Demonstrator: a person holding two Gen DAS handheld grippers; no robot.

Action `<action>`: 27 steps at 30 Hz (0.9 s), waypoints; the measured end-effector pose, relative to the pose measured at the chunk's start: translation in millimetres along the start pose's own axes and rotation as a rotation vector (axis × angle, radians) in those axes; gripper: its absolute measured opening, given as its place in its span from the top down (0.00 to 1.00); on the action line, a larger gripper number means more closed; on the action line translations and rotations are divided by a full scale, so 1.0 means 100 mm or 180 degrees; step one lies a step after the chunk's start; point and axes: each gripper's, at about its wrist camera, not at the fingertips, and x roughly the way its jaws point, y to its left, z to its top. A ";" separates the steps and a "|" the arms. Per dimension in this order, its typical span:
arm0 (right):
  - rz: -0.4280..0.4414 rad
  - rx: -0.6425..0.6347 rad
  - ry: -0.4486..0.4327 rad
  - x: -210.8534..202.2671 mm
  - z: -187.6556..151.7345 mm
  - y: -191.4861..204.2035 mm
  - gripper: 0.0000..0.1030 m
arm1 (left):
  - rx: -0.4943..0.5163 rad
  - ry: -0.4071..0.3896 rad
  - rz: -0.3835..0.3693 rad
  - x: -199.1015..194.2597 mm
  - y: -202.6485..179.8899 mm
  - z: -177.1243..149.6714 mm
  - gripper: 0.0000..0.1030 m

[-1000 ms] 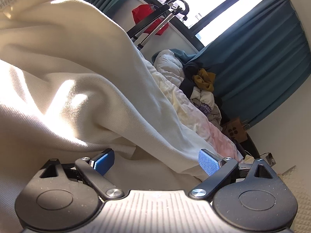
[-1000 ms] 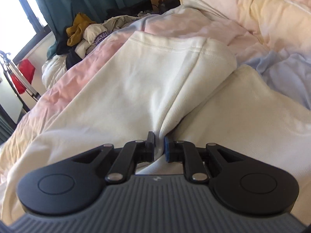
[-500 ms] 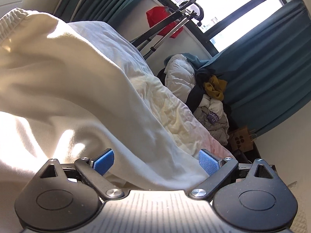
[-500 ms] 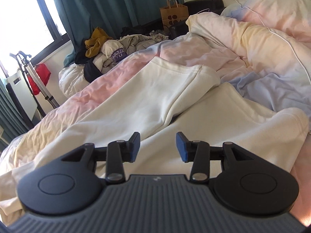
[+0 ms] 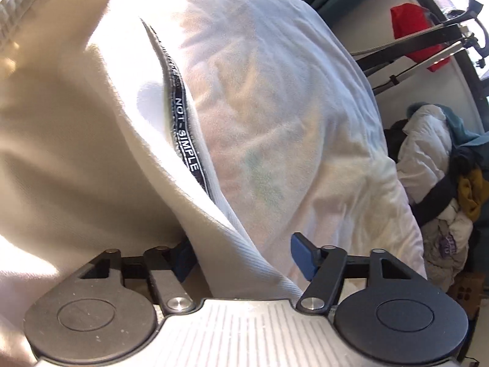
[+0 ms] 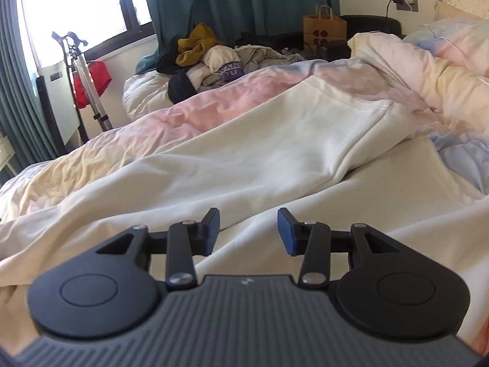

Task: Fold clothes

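A cream sweatshirt point(image 6: 259, 153) lies spread over the pastel duvet point(image 6: 183, 116). In the left wrist view its fabric point(image 5: 76, 122) fills the frame, with the neck opening and a black printed neck tape point(image 5: 186, 140) showing. My left gripper point(image 5: 241, 257) points steeply down and its jaws are closing. A ribbed edge of the sweatshirt point(image 5: 244, 253) runs between them. The cloth covers the left pad, and the right pad point(image 5: 301, 258) stands clear of it. My right gripper point(image 6: 248, 229) hovers open just above the sweatshirt, with nothing between its fingers.
A heap of mixed clothes point(image 6: 211, 58) sits at the bed's far end. A folded stand with a red bag point(image 6: 91, 76) leans by the window at the left. A paper bag point(image 6: 324, 27) stands by the far wall. Pillows point(image 6: 452, 49) lie at the right.
My left gripper swung across the sweatshirt to its neck opening and its jaws narrowed around the edge. My right gripper let go of the fold, opened and drew back.
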 end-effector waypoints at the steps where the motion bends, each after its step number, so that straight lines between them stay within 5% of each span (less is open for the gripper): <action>1: 0.0039 0.0008 0.0020 0.01 -0.01 0.01 0.57 | -0.0008 -0.0043 0.0111 0.02 -0.04 -0.01 0.59; 3: 0.0101 0.0037 0.0063 0.03 -0.03 0.02 0.57 | -0.0008 -0.0140 0.0167 0.00 -0.09 0.02 0.82; 5: 0.0160 0.0142 0.0082 0.05 -0.03 0.01 0.55 | -0.0091 -0.0181 0.0106 -0.05 -0.11 0.08 0.86; 16: 0.0218 0.0216 0.0118 0.22 -0.12 0.01 0.55 | 0.0291 -0.0307 0.0199 0.40 -0.44 0.22 0.84; 21: 0.0185 0.0143 0.0143 0.27 -0.13 0.04 0.55 | 0.0666 -0.0334 -0.0274 0.07 -0.35 0.06 0.55; 27: 0.0215 0.0065 0.0111 0.20 -0.09 0.05 0.55 | 0.0729 -0.0212 -0.0627 -0.61 0.24 -0.28 0.38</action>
